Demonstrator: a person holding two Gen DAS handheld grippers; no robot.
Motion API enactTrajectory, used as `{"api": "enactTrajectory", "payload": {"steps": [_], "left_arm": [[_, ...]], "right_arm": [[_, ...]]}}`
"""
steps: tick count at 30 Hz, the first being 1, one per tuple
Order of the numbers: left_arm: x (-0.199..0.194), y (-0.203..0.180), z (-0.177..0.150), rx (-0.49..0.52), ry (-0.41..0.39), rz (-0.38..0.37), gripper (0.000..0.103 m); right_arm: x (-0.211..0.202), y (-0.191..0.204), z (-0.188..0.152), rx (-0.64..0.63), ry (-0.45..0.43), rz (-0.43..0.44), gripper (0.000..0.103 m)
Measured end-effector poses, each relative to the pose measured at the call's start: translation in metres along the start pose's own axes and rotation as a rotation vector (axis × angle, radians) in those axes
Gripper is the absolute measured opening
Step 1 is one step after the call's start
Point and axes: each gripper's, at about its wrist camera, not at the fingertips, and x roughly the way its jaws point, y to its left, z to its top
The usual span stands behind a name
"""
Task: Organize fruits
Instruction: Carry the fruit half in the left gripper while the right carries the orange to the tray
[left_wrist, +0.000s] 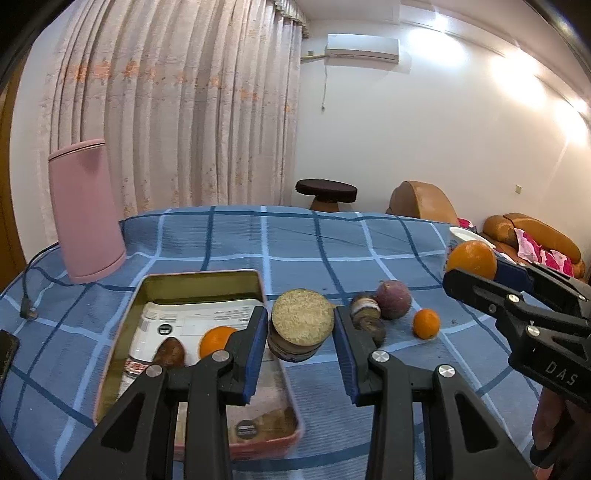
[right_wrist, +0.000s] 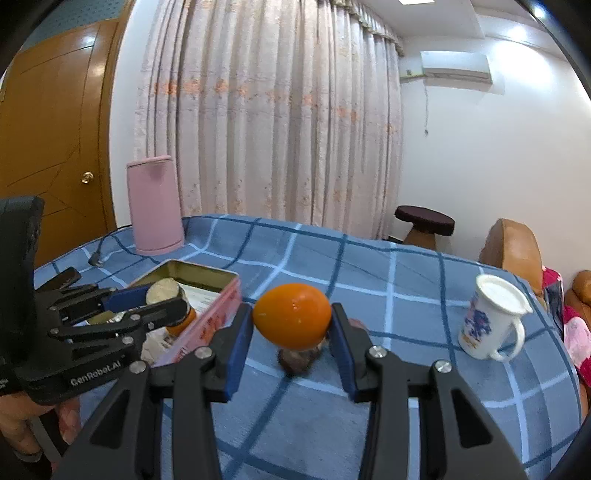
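A: What do the left gripper (left_wrist: 301, 332) jaws have?

B: They are closed part-way on a round brown fruit with a flat cut face (left_wrist: 302, 322), blue pads touching both its sides. It hangs over the right rim of the tin tray (left_wrist: 201, 278), clear of the table (left_wrist: 314, 243).

A: And the right gripper (right_wrist: 291, 332)?

B: Its jaws clamp an orange (right_wrist: 291, 315) from both sides, lifted above the blue checked cloth. A dark fruit (right_wrist: 298, 359) lies on the cloth right beneath those jaws.

A: What is in the tray?

B: Left of the left jaws: a printed paper (left_wrist: 192, 319), a small orange (left_wrist: 216, 339) and a brown fruit (left_wrist: 169, 352).

A: Loose fruit?

B: Just right of the left jaws: a knobbly dark fruit (left_wrist: 365, 314), a purple round fruit (left_wrist: 393, 299) and a tiny orange (left_wrist: 426, 324), all on the cloth.

A: Room to move?

B: Ahead of both jaws the cloth is open up to the far table edge. A pink canister (left_wrist: 86, 210) stands far left of the left jaws, a white mug (right_wrist: 493, 319) well to the right of the right jaws, near that edge.
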Motion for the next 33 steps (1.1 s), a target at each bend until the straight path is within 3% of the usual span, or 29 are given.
{"api": "enactTrajectory", "payload": {"steps": [17,33], "left_arm": [[-0.003,0.044,-0.001,-0.046,0.021,0.072,0.038],[0.001,0.093,-0.015,-0.108,0.103,0.143,0.038]], "right_arm": [[0.026,0.038,0.016,-0.047,0.005,0.087,0.045],[0.070,0.087,0.007,-0.090,0.111,0.198,0.045]]}}
